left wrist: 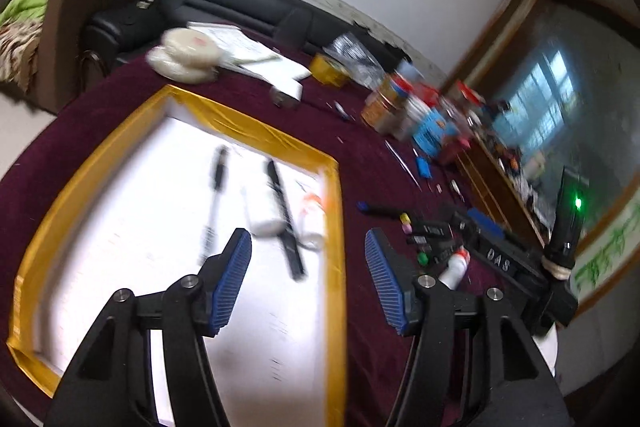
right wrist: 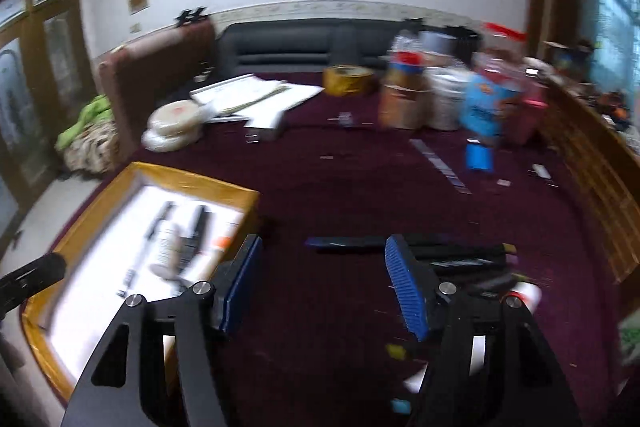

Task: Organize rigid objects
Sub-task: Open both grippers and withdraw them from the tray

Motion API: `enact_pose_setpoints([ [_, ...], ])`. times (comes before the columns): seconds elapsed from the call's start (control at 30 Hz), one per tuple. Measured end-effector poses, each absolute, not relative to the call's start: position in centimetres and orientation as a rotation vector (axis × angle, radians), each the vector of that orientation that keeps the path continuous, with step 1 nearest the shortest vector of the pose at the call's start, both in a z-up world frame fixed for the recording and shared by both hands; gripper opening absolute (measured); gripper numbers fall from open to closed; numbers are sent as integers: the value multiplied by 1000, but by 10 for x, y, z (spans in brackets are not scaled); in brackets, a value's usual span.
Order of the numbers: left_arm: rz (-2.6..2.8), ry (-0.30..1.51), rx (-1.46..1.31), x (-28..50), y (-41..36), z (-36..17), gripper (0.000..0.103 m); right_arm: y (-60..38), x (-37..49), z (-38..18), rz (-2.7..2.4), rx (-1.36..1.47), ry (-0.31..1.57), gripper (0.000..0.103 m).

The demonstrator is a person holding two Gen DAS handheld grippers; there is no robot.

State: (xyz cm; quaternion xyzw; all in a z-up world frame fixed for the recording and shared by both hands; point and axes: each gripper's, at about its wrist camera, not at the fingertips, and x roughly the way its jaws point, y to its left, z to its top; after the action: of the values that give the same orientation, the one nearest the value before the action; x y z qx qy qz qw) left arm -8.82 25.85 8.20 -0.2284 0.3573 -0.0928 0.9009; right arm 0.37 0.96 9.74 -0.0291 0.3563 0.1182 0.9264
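Note:
A white sheet framed with yellow tape (left wrist: 256,131) lies on the dark red table; it also shows in the right wrist view (right wrist: 192,183). On it lie a thin pen (left wrist: 214,195), a black marker (left wrist: 284,211) and a white eraser-like block (left wrist: 262,211). My left gripper (left wrist: 308,259) is open and empty above the sheet's right part. My right gripper (right wrist: 324,275) is open and empty above the cloth, just short of a blue-capped black marker (right wrist: 348,242). More black markers (right wrist: 460,259) and a white tube (right wrist: 524,295) lie to its right.
A yellow tape roll (right wrist: 348,79), jars and a blue packet (right wrist: 480,107) crowd the table's far right. Papers (right wrist: 256,95) and white round discs (right wrist: 172,123) sit far left. A black sofa (right wrist: 288,47) stands behind. A wooden cabinet (right wrist: 592,163) runs along the right.

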Motion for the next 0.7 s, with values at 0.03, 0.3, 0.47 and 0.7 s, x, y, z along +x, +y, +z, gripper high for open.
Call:
enact_pose_setpoints([
  [0.03,-199,749,-456,-89,251,82,58,-1,2,98,218,-62,725,58],
  [0.3,-237,823,-378,-86,196,80,58,-77,-12,95,72,-74,682,58],
  [0.47,-251,845,-333,-85,167,81,58,-113,-16,91,27,-58,666,58],
  [0.7,-265,888,-286,-81,136,76,58,-146,-17,85,-7,-36,672,59],
])
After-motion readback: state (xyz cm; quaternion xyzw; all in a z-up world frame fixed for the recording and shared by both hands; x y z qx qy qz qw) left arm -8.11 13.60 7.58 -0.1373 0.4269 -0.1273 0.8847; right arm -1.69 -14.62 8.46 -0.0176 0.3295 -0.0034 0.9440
